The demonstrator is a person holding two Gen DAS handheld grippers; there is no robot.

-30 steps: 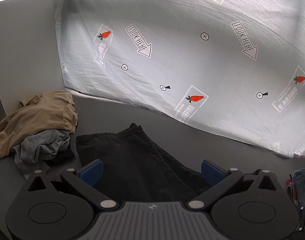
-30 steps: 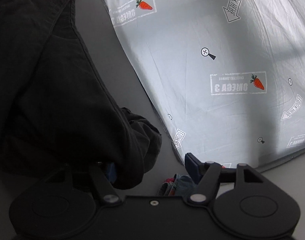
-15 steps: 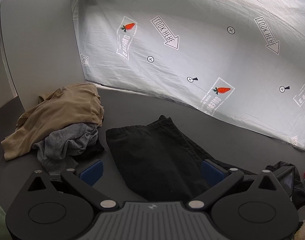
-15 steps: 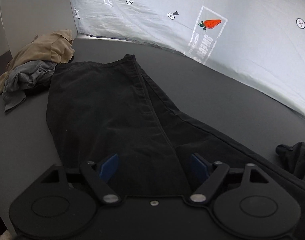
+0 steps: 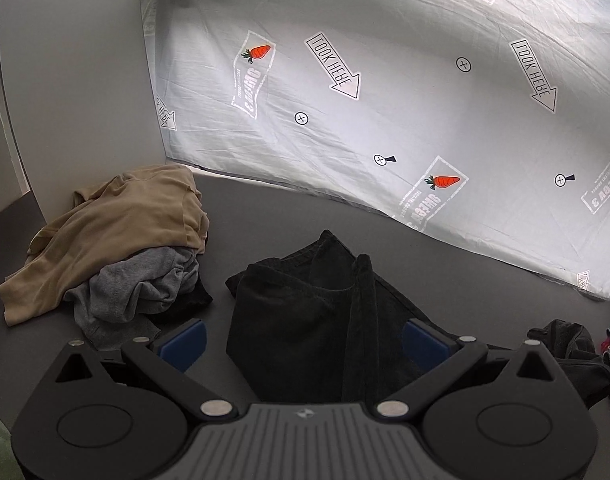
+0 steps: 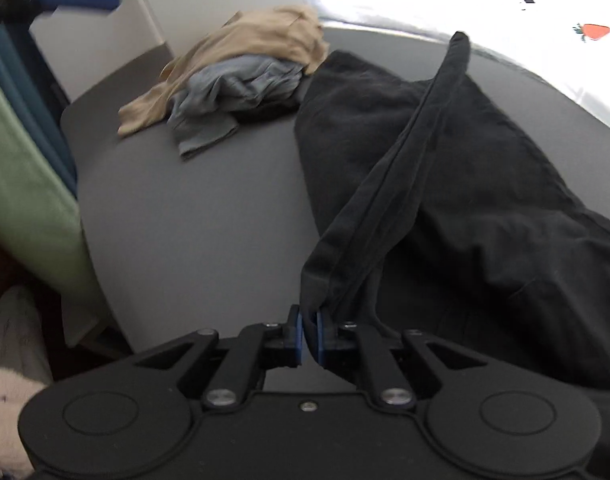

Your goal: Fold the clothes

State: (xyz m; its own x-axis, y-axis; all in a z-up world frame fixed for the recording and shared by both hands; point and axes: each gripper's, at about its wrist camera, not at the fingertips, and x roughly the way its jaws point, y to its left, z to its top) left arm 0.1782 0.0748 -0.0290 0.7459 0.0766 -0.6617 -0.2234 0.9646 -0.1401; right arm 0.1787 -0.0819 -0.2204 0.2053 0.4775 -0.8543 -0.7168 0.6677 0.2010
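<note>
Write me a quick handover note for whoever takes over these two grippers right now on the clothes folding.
Right gripper: jaws have just closed, now pinched on a seamed edge of the black trousers, lifting that edge into a ridge off the grey table.
Left gripper: open, holding nothing, hanging over the near part of the trousers.
Trousers: mid-table, partly lifted and rumpled, no finished fold visible.
Waiting pile at the table's far left: tan garment on top of a grey garment, both crumpled and unfolded. More dark cloth lies at the right edge.
Left to do: complete the trouser fold, then the pile.
</note>
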